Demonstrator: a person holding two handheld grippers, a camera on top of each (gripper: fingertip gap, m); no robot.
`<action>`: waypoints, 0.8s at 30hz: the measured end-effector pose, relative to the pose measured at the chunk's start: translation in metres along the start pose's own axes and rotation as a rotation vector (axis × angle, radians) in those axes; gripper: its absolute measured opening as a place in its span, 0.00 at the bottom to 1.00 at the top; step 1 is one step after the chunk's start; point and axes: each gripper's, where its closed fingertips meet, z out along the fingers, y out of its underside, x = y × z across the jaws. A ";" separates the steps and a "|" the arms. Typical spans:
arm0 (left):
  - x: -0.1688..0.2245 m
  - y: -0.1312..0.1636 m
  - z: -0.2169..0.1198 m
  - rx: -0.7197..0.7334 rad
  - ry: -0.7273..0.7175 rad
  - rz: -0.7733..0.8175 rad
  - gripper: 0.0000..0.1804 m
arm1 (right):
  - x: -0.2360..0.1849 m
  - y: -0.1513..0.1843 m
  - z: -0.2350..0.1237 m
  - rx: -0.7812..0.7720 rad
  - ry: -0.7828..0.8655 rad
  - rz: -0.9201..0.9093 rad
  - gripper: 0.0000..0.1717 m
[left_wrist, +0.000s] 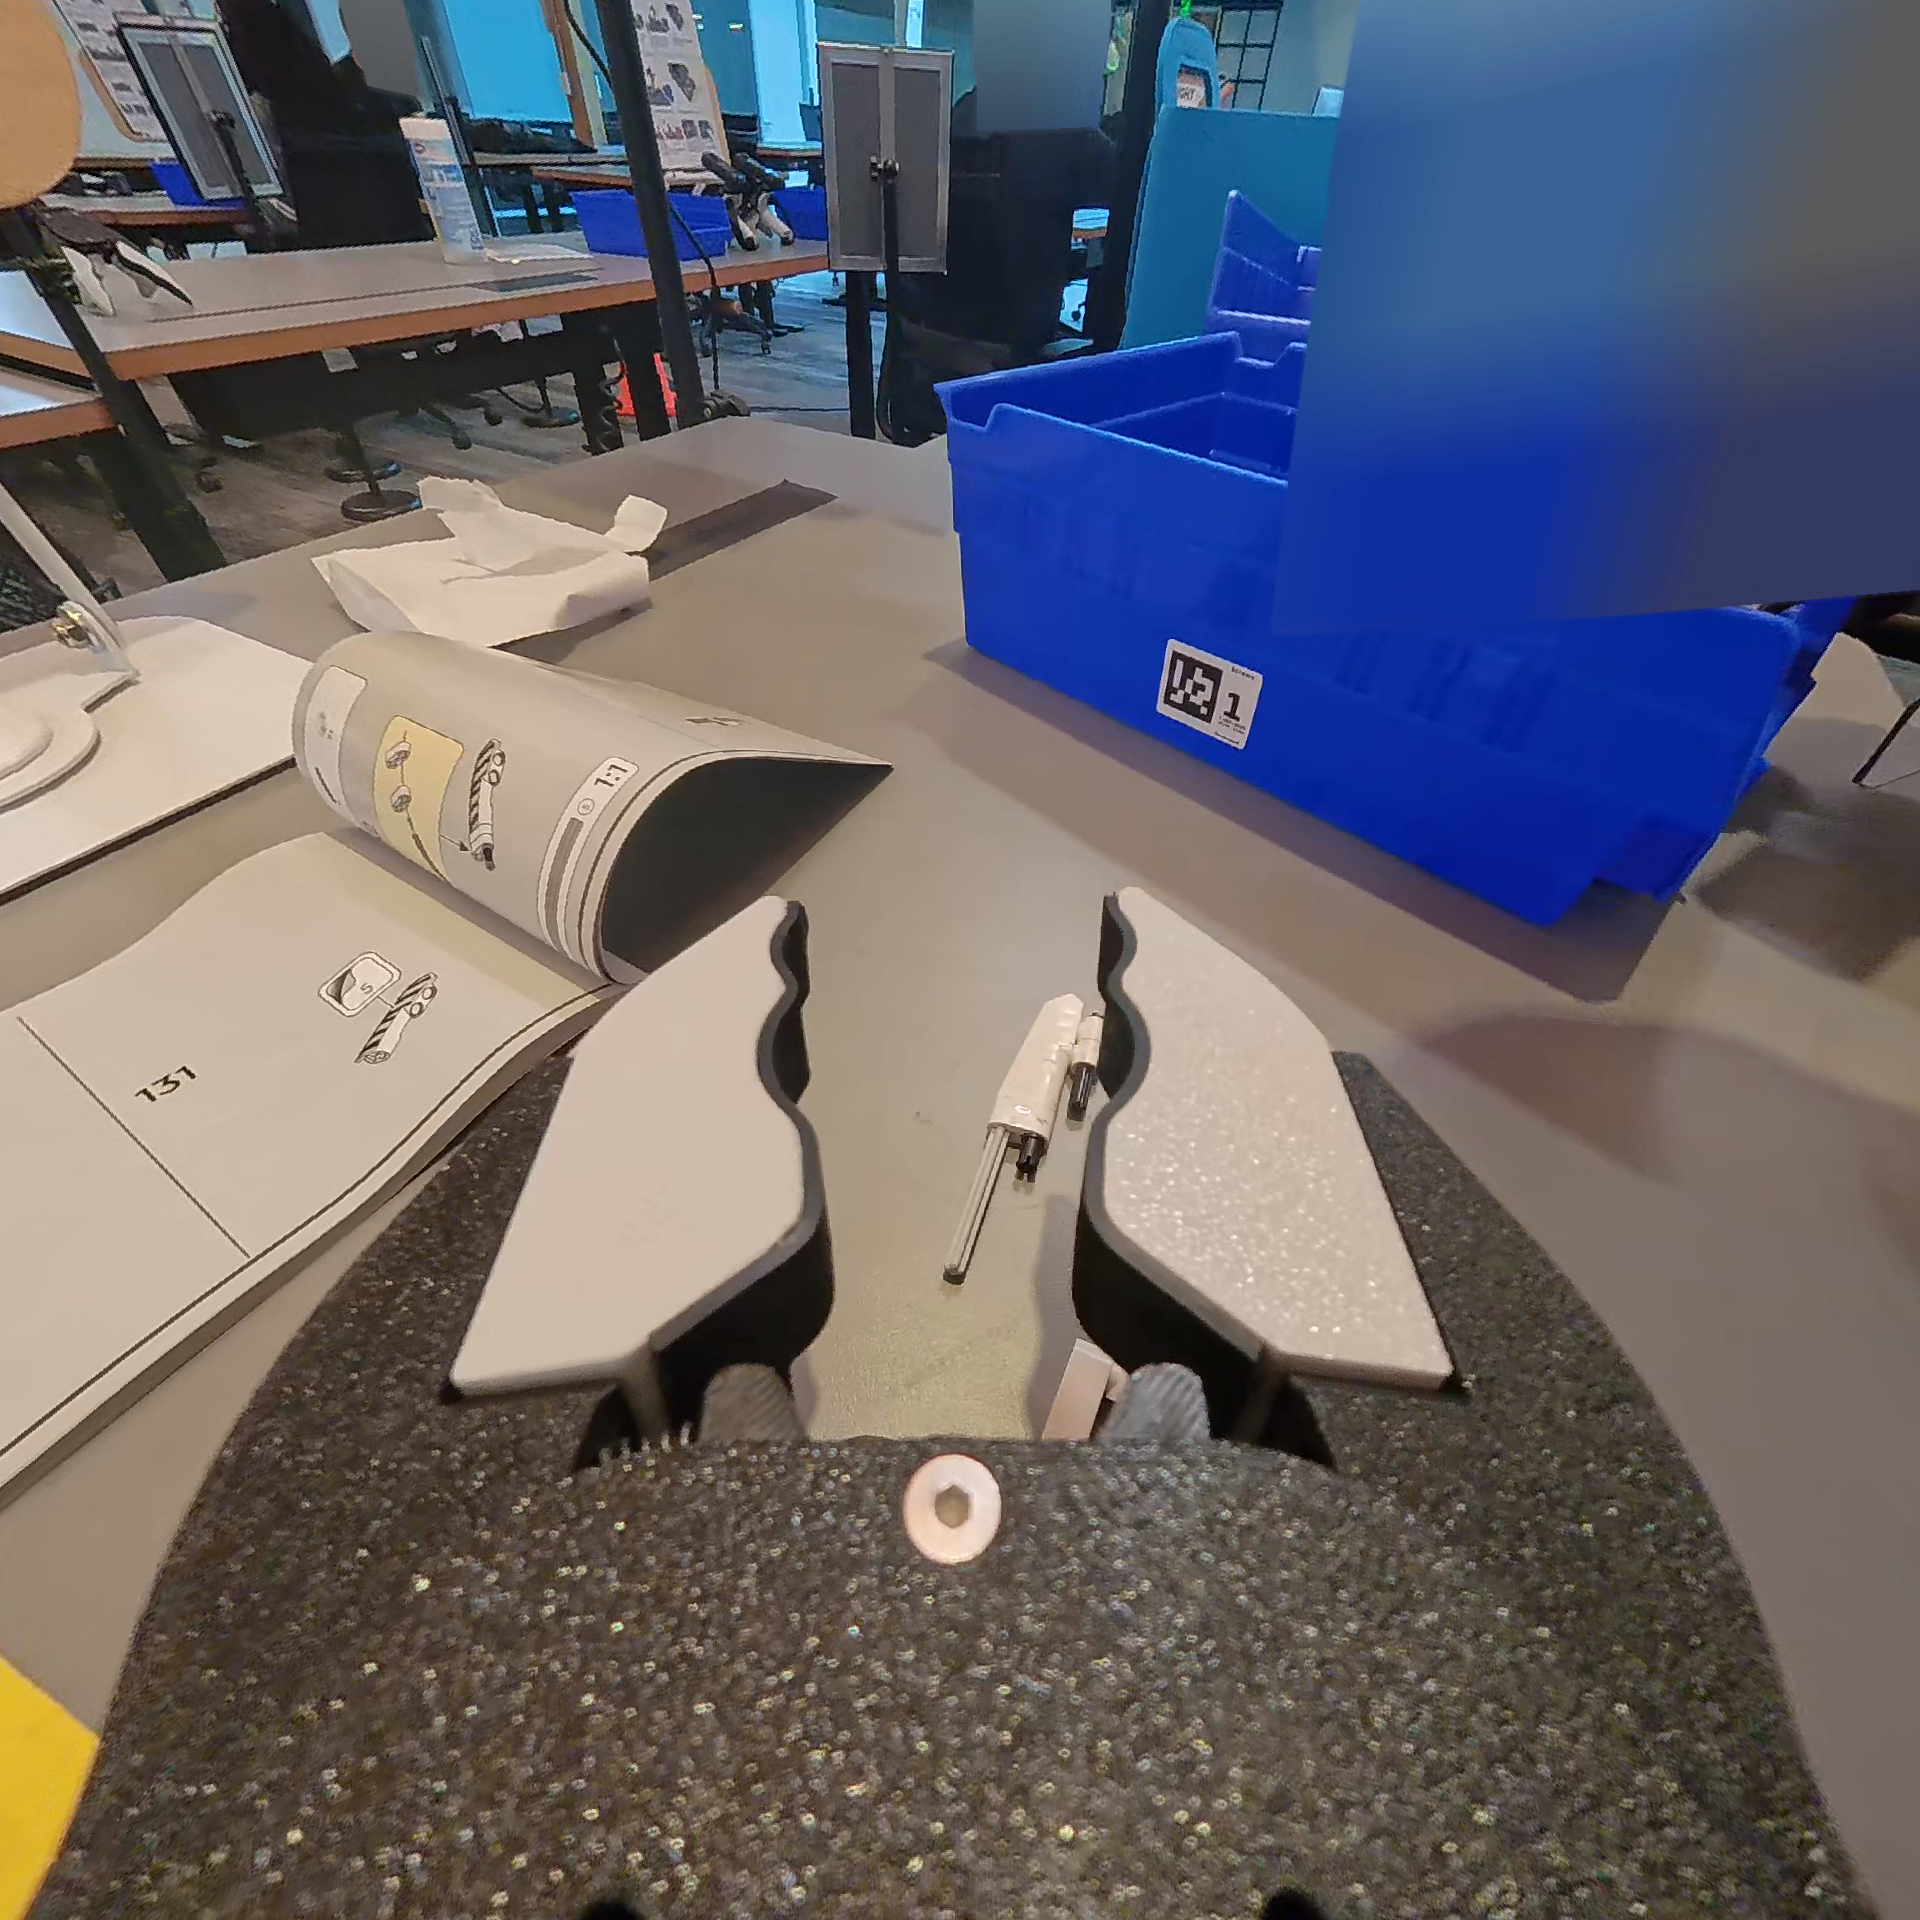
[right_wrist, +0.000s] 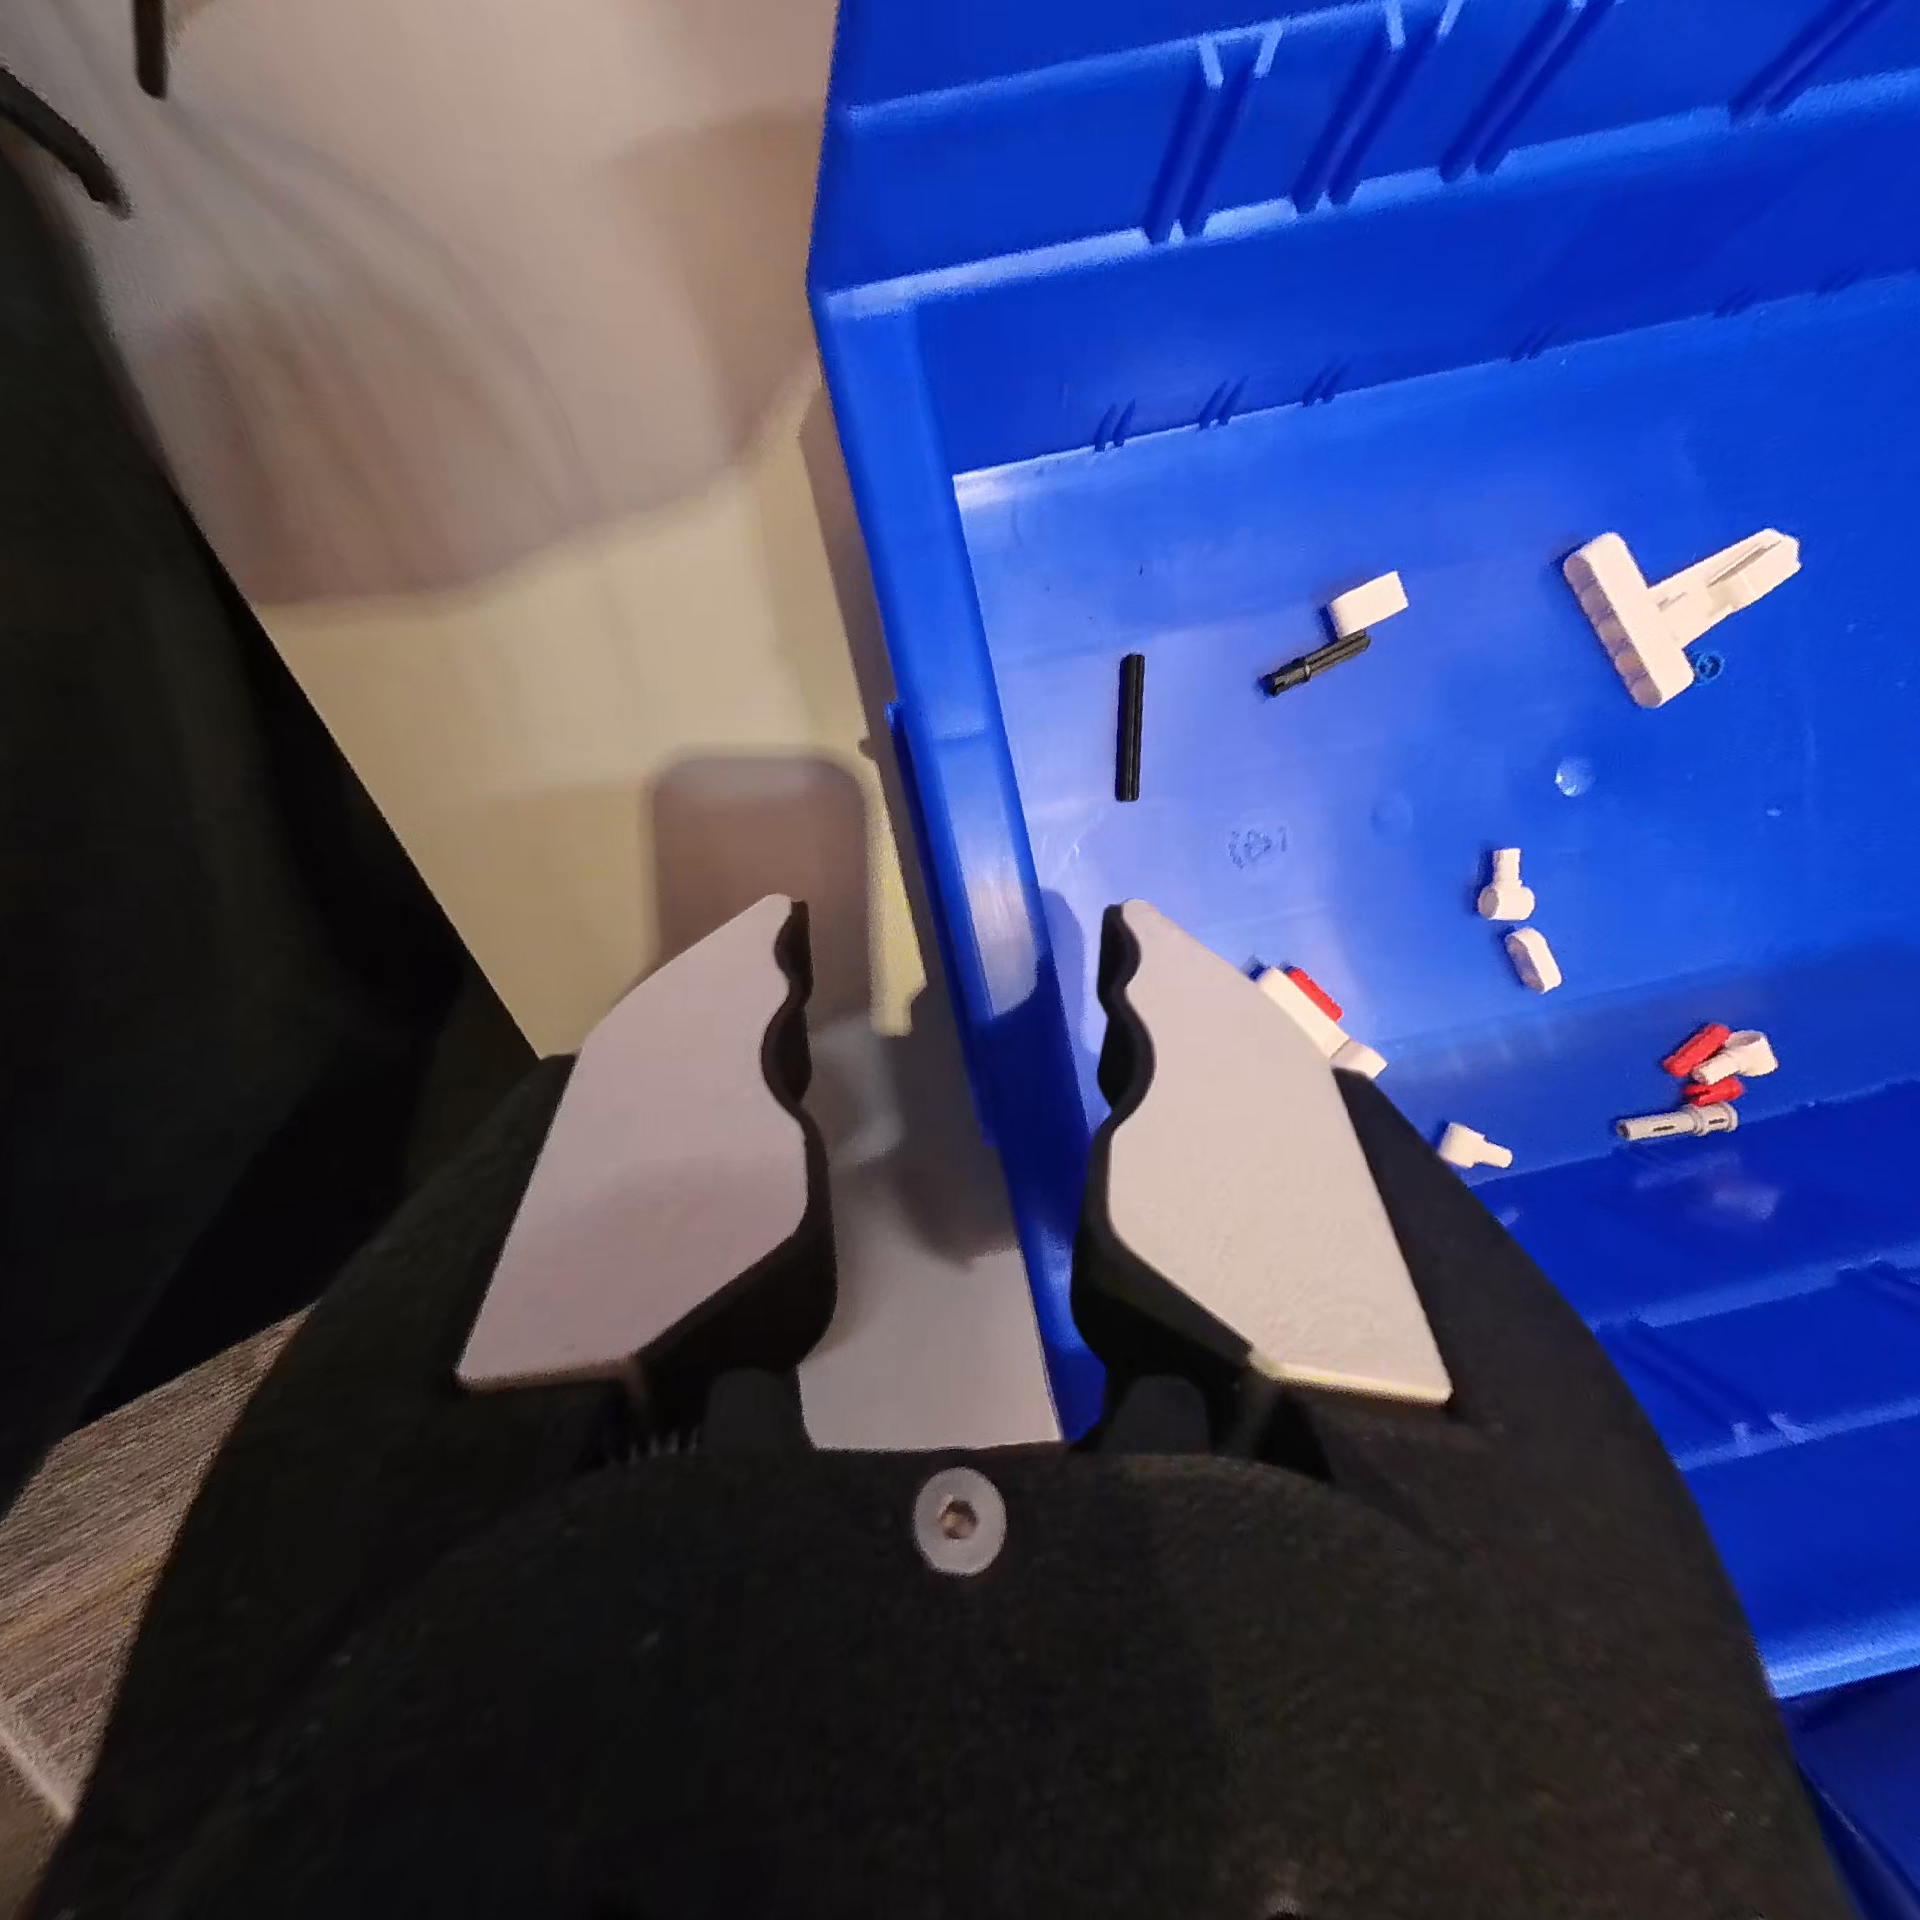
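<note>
In the left wrist view my left gripper (left_wrist: 951, 925) hangs open just above the grey table (left_wrist: 935, 644). A small white building-block assembly (left_wrist: 1034, 1081) with black pins and a thin grey axle (left_wrist: 977, 1205) lies on the table between the fingers, close against the right pad. The left pad stands well clear of it. In the right wrist view my right gripper (right_wrist: 951, 925) is open and empty. It straddles the left wall (right_wrist: 977, 831) of a blue bin, with its right finger (right_wrist: 1226, 1143) inside the bin. Next to that finger lies a white and red part (right_wrist: 1304, 1003).
The bin floor holds a black axle (right_wrist: 1129, 727), a white T-shaped piece (right_wrist: 1652, 613) and small red and white parts (right_wrist: 1714, 1060). An open instruction booklet (left_wrist: 260, 1039) and crumpled paper (left_wrist: 499, 571) lie left of my left gripper. Stacked blue bins (left_wrist: 1143, 520) stand to its right. Left tips to right tips: about 30 cm.
</note>
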 end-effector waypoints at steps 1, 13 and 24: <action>0.000 0.000 0.000 0.000 0.002 -0.001 0.30 | 0.000 -0.003 0.000 0.007 0.005 -0.006 0.31; 0.003 0.001 0.001 -0.011 0.042 -0.020 0.30 | -0.042 -0.095 -0.005 0.311 -0.054 -0.140 0.29; -0.012 0.002 -0.001 -0.013 -0.044 -0.067 0.30 | -0.108 -0.173 0.044 0.458 -0.232 -0.233 0.29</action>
